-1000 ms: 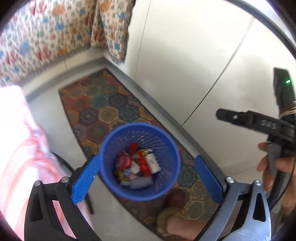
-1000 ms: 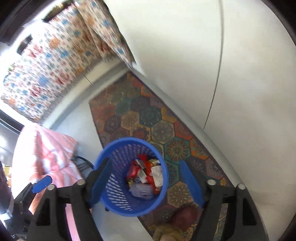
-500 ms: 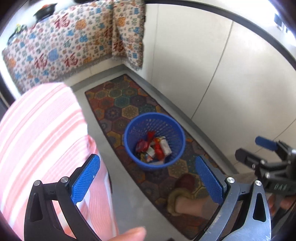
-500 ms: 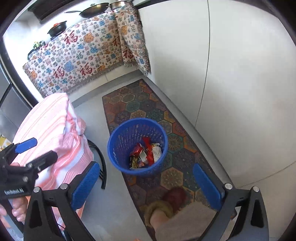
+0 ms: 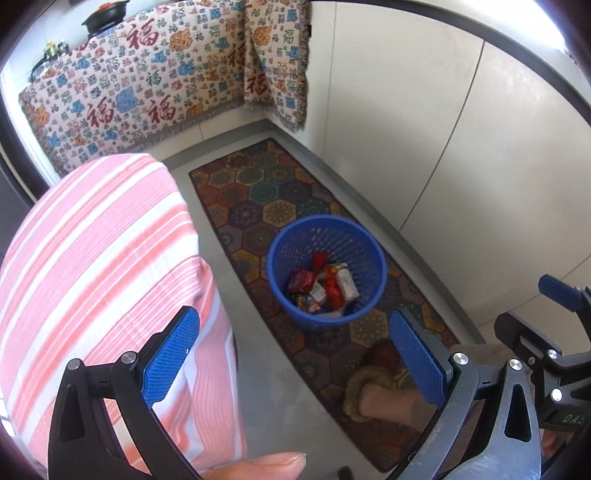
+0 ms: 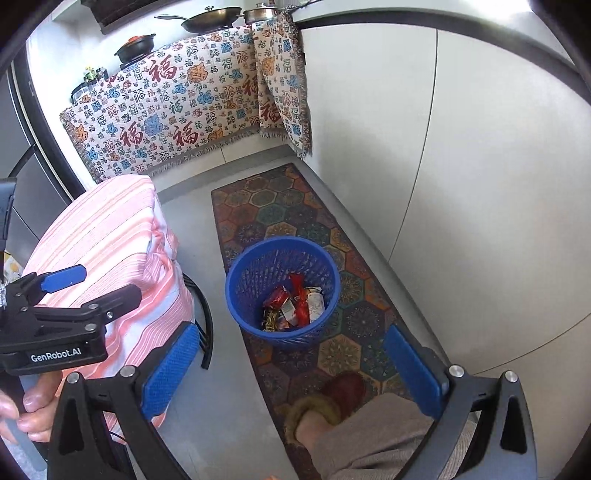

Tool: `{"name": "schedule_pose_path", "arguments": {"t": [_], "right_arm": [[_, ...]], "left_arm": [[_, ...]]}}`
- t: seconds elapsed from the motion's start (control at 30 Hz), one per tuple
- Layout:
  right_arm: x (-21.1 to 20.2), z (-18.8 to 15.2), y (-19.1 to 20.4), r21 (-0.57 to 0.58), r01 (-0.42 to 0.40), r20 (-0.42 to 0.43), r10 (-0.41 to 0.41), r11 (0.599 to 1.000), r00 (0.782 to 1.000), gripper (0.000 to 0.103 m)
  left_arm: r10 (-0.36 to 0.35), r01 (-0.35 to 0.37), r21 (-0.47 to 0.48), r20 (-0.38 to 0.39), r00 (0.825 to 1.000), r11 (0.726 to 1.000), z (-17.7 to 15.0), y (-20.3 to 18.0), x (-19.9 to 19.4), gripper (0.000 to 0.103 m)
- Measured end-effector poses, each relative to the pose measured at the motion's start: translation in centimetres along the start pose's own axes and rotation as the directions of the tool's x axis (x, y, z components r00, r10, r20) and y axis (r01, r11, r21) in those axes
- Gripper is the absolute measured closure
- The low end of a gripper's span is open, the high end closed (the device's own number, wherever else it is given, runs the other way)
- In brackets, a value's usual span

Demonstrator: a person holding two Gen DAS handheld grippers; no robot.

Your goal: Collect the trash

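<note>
A blue mesh wastebasket (image 5: 327, 271) (image 6: 282, 291) stands on a patterned hexagon rug (image 5: 266, 192) (image 6: 280, 206). Crumpled wrappers (image 5: 325, 288) (image 6: 293, 304), mostly red and white, lie at its bottom. My left gripper (image 5: 295, 354) is open, held well above and short of the basket, with nothing between its blue pads (image 5: 170, 356). My right gripper (image 6: 293, 369) is open wide too, empty, above the rug in front of the basket. Each gripper shows at the edge of the other's view: the right gripper (image 5: 554, 306) and the left gripper (image 6: 77, 284).
A pink striped cloth (image 5: 96, 266) (image 6: 107, 236) covers a table at left, black legs beneath. A patterned cloth (image 5: 155, 88) drapes the counter, pots (image 6: 210, 16) on top. White cabinet doors (image 6: 461, 166) line the right. A person's slippered foot (image 6: 332, 398) stands on the rug.
Both grippers have drawn back and up from right over the basket, which now looks smaller and farther. The right gripper's jaws have widened. The striped table and counter have come into view.
</note>
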State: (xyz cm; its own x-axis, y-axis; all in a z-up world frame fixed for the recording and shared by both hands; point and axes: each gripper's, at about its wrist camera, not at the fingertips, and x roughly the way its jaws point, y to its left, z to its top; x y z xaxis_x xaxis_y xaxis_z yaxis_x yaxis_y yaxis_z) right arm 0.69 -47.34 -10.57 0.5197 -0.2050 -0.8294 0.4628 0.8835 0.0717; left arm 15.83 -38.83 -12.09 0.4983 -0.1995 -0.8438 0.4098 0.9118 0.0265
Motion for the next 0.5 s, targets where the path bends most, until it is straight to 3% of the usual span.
{"name": "schedule_pose_path", "arguments": {"t": [0.5], "right_arm": [[0.3,-0.02,0.27,-0.011,0.01,-0.018,-0.01,1.0,1.0,0.0]], "left_arm": [[-0.005,0.005,-0.007,-0.018,1.0,1.0,-0.06,0.07,0.37,0.001]]}}
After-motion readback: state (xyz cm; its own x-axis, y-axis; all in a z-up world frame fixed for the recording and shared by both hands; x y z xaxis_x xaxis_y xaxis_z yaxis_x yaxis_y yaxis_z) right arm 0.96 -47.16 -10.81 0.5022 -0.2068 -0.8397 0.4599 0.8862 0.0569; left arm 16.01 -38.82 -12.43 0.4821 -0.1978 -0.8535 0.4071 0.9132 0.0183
